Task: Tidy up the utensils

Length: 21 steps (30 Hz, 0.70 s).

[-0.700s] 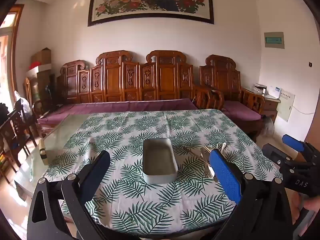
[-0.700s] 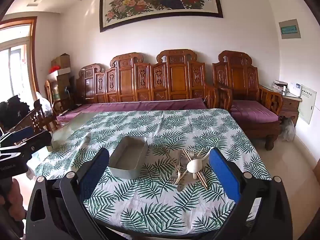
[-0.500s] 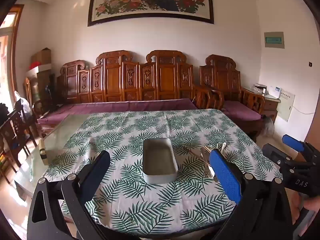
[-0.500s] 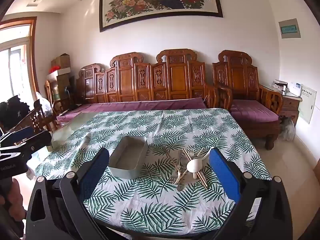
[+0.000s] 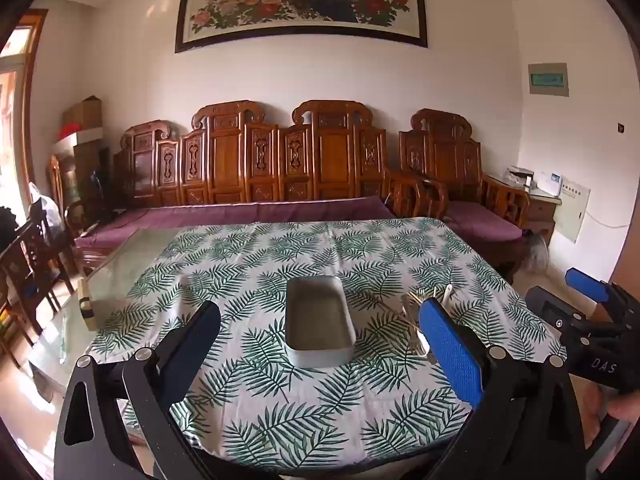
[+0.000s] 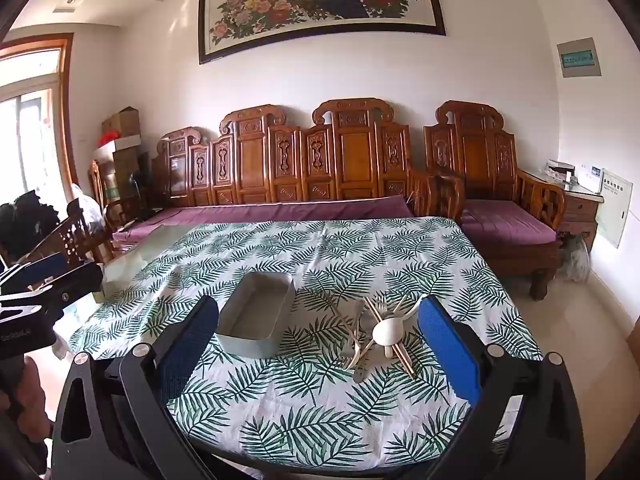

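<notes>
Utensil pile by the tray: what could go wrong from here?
1. The utensil pile is tangled: chopsticks, forks and a white spoon cross, so lifting one may drag others.
2. It lies near the tablecloth edge; a nudge could knock pieces off.
3. The tray sits loose on cloth and may slide when loaded.

Bright, even daylight, pouring in from the window (image 6: 28,128) at left, blown out to white. Soft glare off the framed picture (image 5: 300,0) and the bare glass tabletop (image 5: 120,264). Faint shadows only. Strong fisheye bending, dark vignetted corners, mostly sharp throughout.
</notes>
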Each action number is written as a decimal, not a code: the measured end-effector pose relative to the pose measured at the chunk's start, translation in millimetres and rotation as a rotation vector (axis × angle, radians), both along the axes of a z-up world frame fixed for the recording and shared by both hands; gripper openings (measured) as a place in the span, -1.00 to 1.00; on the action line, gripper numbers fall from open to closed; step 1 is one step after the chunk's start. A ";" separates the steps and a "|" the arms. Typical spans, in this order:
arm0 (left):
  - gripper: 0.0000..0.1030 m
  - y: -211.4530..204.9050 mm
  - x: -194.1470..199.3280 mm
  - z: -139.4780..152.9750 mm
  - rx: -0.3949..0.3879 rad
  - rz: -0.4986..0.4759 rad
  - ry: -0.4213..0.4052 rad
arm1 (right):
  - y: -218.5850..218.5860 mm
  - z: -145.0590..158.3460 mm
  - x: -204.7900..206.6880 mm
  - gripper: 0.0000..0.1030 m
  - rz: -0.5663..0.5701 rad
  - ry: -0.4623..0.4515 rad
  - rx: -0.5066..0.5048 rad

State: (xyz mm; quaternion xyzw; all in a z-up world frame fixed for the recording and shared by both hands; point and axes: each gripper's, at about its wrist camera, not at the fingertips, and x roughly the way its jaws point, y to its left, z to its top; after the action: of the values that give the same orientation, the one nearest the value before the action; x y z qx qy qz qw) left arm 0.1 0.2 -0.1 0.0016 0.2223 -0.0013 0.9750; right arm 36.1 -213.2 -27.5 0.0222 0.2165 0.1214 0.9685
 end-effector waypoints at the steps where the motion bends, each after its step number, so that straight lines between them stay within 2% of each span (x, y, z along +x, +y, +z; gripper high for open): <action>1: 0.88 0.1 0.1 0.0 0.000 -0.001 0.000 | -0.3 -0.1 0.1 0.95 0.000 0.001 0.001; 21: 0.87 -0.2 -3.3 3.4 0.000 -0.002 -0.006 | -1.7 -0.3 -0.3 0.95 0.001 -0.001 -0.001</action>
State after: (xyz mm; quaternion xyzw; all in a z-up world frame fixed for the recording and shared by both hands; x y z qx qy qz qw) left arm -3.1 -0.1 3.3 0.0020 0.2193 -0.0025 0.9757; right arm 35.8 -214.9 -27.8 0.0217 0.2162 0.1218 0.9685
